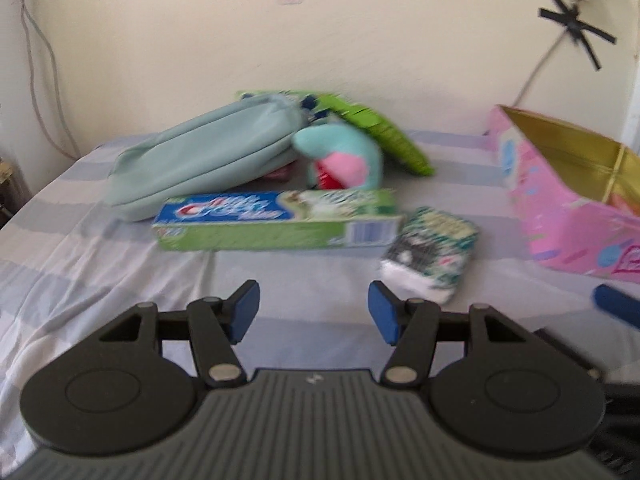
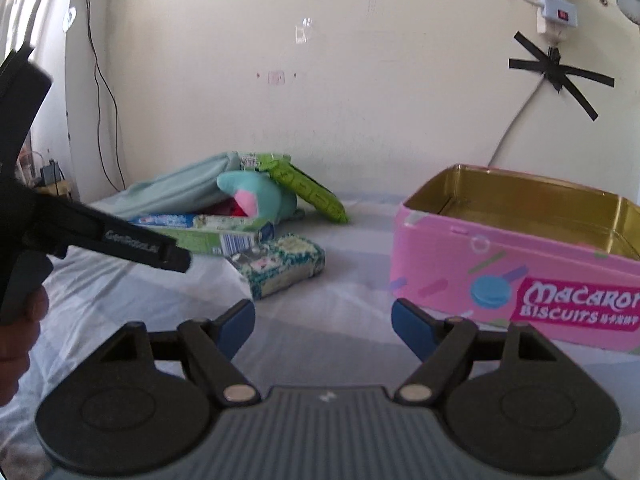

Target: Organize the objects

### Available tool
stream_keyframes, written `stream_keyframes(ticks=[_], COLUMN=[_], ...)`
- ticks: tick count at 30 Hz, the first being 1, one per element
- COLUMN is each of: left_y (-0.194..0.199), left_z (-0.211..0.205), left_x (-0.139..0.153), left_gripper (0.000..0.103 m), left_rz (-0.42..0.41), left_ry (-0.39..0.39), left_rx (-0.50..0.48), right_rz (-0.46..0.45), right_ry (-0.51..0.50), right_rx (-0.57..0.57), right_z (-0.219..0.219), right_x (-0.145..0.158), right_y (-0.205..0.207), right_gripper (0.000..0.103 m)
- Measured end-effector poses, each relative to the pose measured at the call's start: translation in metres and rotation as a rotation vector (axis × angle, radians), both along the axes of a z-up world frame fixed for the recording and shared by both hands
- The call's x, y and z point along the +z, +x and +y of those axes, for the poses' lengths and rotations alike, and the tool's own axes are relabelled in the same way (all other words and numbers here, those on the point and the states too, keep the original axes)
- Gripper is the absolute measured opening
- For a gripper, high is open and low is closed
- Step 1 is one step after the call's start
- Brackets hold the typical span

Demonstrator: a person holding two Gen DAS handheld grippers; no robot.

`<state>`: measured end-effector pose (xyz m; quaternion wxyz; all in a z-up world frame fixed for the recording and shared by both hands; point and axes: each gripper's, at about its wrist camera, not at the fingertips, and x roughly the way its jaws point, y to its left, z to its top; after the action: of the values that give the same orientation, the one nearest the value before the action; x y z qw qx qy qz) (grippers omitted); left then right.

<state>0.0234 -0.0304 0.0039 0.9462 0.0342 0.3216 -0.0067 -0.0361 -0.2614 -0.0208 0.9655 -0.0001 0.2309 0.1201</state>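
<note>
A cream wall [image 2: 360, 112] fills the background, marked with crossed strips of black tape [image 2: 560, 74] over a cable, with power strips [image 2: 556, 4] mounted high at the right and thin cords hanging down the left side. Below it a bed [image 1: 80, 264] covered in a pale striped sheet carries everything.

The pink biscuit tin [image 2: 500, 276] stands open at the right, its gold inside showing; its right end is cut off in both views. Well apart from it, toward the wall, a pale green pouch [image 1: 200, 164] lies on its side. A bright green packet [image 1: 384, 136] leans tilted behind a teal plush toy [image 1: 344, 160], which sits just beside the pouch; something red shows under the toy, too hidden to identify. In front of them lies a toothpaste box [image 1: 276, 220], and at its right end a small green-and-white packet [image 1: 432, 252], its print too blurred to read.

The left hand-held gripper [image 1: 314, 310] hovers above the sheet with its blue pads apart and nothing between them. The right hand-held gripper [image 2: 323, 326] also holds its jaws apart over bare sheet, empty, just before the tin. In the right wrist view a person's hand [image 2: 20, 328] shows at the left edge, partly cut off.
</note>
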Motion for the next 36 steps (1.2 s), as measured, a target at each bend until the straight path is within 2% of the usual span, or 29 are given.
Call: stream_keyframes(ticks=[8, 15, 18, 20, 23, 27, 29, 31, 36], left_y=[0.009, 0.005, 0.006, 0.006, 0.004, 0.005, 0.005, 0.007, 0.008], left_z=[0.027, 0.046, 0.052, 0.058, 0.064, 0.063, 0.064, 0.066, 0.068], left_x=[-0.018, -0.025, -0.024, -0.024, -0.023, -0.023, -0.023, -0.024, -0.024], left_gripper=[0.062, 0.067, 0.067, 0.067, 0.067, 0.067, 0.068, 0.069, 0.071], left_rz=[0.001, -0.046, -0.052, -0.052, -0.058, -0.059, -0.059, -0.058, -0.059], left_ry=[-0.017, -0.083, -0.144, -0.189, -0.238, -0.242, -0.248, -0.259, -0.271], left_rx=[0.049, 0.057, 0.045, 0.047, 0.050, 0.050, 0.048, 0.046, 0.041], right_rz=[0.035, 0.075, 0.073, 0.076, 0.062, 0.113, 0.154, 0.168, 0.150], right_ry=[-0.025, -0.052, -0.116, -0.139, -0.209, -0.264, -0.215, -0.184, -0.195], right_rx=[0.001, 0.095, 0.147, 0.187, 0.216, 0.253, 0.257, 0.253, 0.244], right_z=[0.006, 0.036, 0.061, 0.073, 0.084, 0.092, 0.087, 0.081, 0.079], right_x=[-0.003, -0.003, -0.003, -0.001, 0.000, -0.011, -0.010, -0.010, -0.010], right_y=[0.006, 0.030, 0.048, 0.061, 0.082, 0.107, 0.114, 0.114, 0.085], right_gripper=[0.078, 0.080, 0.086, 0.100, 0.103, 0.101, 0.096, 0.088, 0.087])
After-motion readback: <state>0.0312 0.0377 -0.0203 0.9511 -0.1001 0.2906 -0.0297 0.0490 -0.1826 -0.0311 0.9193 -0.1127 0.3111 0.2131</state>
